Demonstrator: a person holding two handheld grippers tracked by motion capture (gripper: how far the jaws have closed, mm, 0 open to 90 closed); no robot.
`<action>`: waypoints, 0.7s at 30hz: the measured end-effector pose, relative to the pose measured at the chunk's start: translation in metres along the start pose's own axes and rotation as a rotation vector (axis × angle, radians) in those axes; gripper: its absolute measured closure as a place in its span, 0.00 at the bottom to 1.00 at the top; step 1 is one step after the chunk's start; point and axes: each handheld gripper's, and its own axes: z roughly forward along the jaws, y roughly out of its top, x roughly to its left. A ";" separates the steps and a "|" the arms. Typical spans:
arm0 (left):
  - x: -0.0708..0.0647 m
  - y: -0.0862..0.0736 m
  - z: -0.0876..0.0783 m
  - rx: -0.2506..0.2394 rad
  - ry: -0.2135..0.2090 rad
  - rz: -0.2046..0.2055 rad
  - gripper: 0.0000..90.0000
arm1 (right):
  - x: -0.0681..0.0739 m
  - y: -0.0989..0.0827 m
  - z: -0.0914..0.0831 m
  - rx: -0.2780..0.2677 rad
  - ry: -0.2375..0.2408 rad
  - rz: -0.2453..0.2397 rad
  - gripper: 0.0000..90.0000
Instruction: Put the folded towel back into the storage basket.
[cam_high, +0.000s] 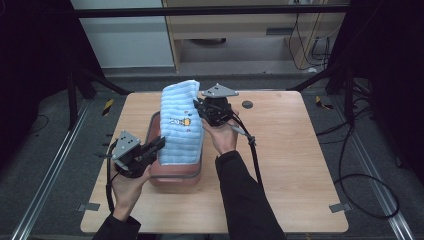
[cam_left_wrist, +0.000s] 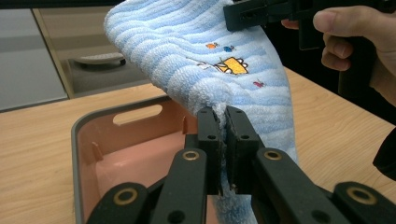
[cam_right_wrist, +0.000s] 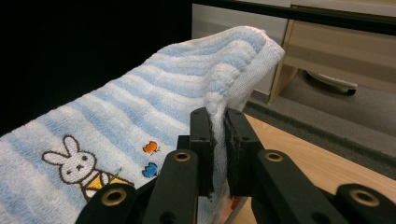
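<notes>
My left gripper (cam_left_wrist: 223, 122) is pinched on the near edge of the blue striped towel (cam_high: 180, 122), jaws pressed tight with terry cloth bunched between them; the pink basin (cam_high: 172, 176) sits just beyond and below those fingertips. My right gripper (cam_right_wrist: 218, 122) clamps the towel's far edge the same way, and the cloth stretches between both, raised over the basin on the wooden table (cam_high: 285, 150).

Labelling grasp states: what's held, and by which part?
Both hold the blue striped towel: left hand-held gripper pinches a bunched edge, right hand-held gripper the opposite edge.
</notes>
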 end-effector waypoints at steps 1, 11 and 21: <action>0.000 0.000 0.000 0.000 0.000 0.000 0.95 | 0.000 0.000 0.000 0.000 0.000 0.000 0.92; 0.003 -0.012 0.007 0.042 0.008 -0.003 0.95 | 0.004 -0.017 0.020 0.040 0.005 0.023 0.92; 0.006 -0.023 0.017 0.093 0.024 0.010 0.95 | 0.004 -0.034 0.031 0.071 0.001 0.031 0.92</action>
